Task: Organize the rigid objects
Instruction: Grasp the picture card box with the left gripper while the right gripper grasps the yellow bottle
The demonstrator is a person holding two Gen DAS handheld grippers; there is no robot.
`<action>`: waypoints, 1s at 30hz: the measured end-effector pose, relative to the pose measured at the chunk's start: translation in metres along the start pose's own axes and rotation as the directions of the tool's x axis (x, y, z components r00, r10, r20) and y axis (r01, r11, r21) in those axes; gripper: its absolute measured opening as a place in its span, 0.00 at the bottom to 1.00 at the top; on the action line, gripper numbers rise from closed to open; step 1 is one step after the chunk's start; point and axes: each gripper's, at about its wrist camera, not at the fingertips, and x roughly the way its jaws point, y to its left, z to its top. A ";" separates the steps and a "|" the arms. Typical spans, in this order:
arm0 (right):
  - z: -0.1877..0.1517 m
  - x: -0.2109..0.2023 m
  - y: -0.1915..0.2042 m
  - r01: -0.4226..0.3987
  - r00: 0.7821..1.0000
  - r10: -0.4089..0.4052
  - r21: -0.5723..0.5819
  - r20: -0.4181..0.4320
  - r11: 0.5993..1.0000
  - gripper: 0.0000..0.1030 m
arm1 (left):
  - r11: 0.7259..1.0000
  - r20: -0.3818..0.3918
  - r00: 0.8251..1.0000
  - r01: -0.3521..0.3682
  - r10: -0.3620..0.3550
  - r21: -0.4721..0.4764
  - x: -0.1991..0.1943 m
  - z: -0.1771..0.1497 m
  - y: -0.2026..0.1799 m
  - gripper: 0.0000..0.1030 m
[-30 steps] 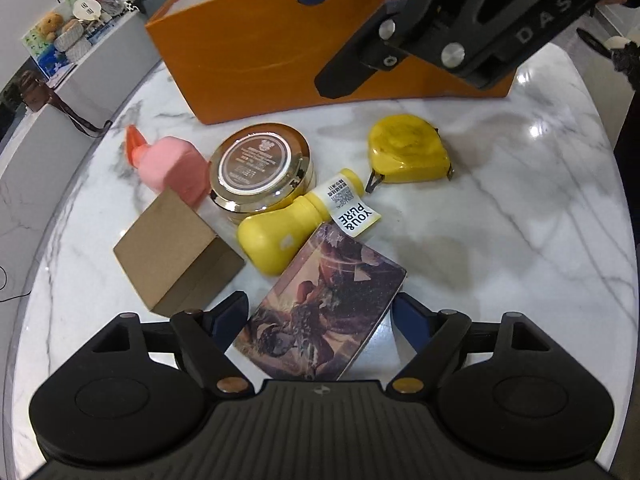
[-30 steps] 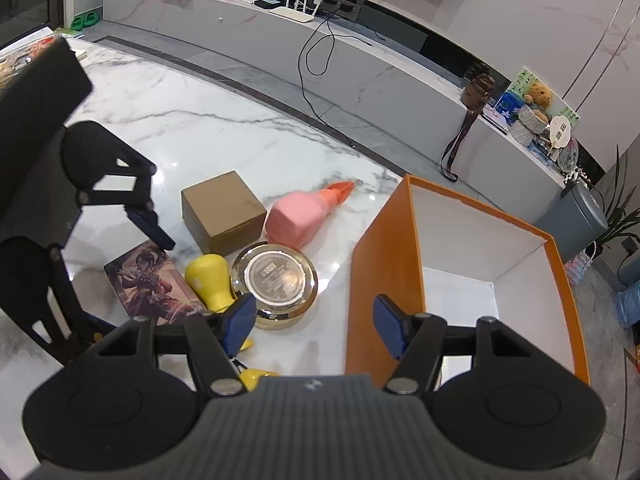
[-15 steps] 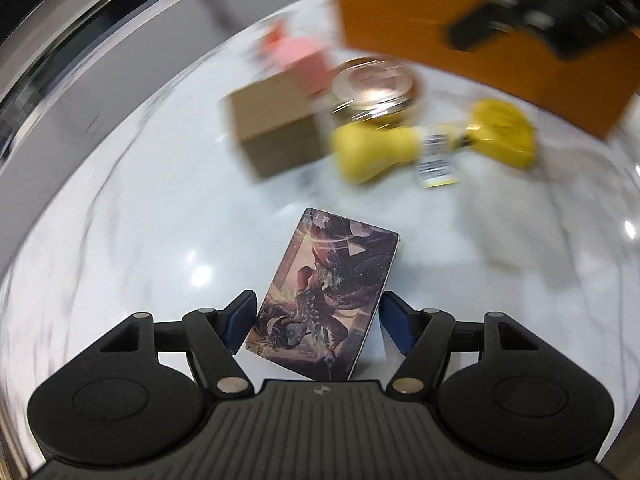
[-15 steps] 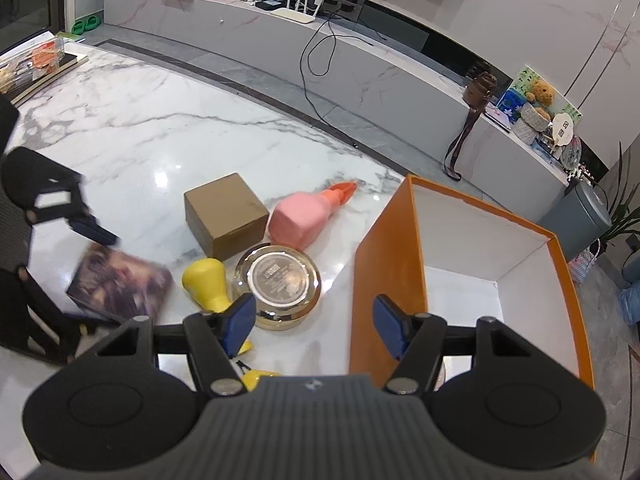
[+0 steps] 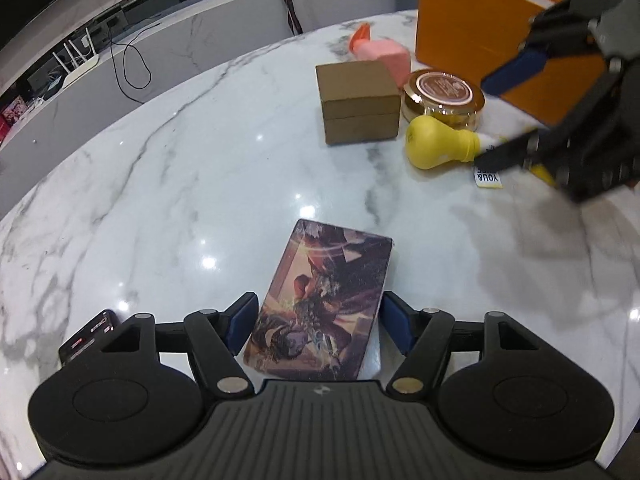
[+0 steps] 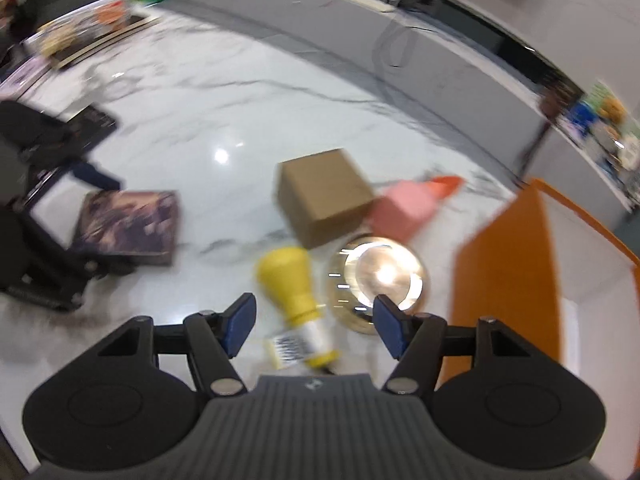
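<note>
While the left tongs [image 5: 318,326] straddle the near end of the card box [image 5: 322,298], their blue pads stand just off its long sides, with a sliver of gap on each; the jaws have just been opening a little, and the grip is released. The card box lies flat on the marble tabletop [image 5: 180,200], well apart from the other things. At about 1 o'clock from it sits a cluster: a brown box [image 5: 360,100], a pink bottle [image 5: 384,54] behind that, a gold tin [image 5: 442,94] just right of the brown box, and a yellow bottle [image 5: 438,142] lying on its side just in front of the tin. An orange bin [image 5: 480,36] stands at the far right, beyond the tin.

Over the cluster come the right tongs [image 6: 314,326], blurred in the left wrist view, where they cover the neck of the yellow bottle. From the right wrist view their jaws stand parted with nothing pressed between the pads; the capped, labelled end of the yellow bottle lies below the gap between them, and the gold tin is just beside the right pad at 2 o'clock. That view is smeared, so finer contact cannot be told. The orange bin's open white inside shows at its 3 o'clock edge.
</note>
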 end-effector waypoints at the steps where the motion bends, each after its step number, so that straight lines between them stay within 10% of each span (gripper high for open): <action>1: 0.000 0.003 0.004 -0.009 1.000 0.009 -0.021 0.000 1.000 0.62 | 1.000 0.008 1.000 0.009 -0.009 -0.008 0.003 0.001 0.001 0.80; 15: 0.010 0.035 0.004 -0.063 0.998 0.064 -0.055 0.013 0.997 0.38 | 0.998 0.055 0.997 0.063 -0.062 -0.011 0.002 -0.010 0.008 0.79; 30: 0.003 0.050 0.004 -0.145 0.989 0.145 0.016 -0.001 0.989 0.36 | 0.995 0.112 0.989 0.096 -0.092 -0.033 0.004 -0.014 0.010 0.72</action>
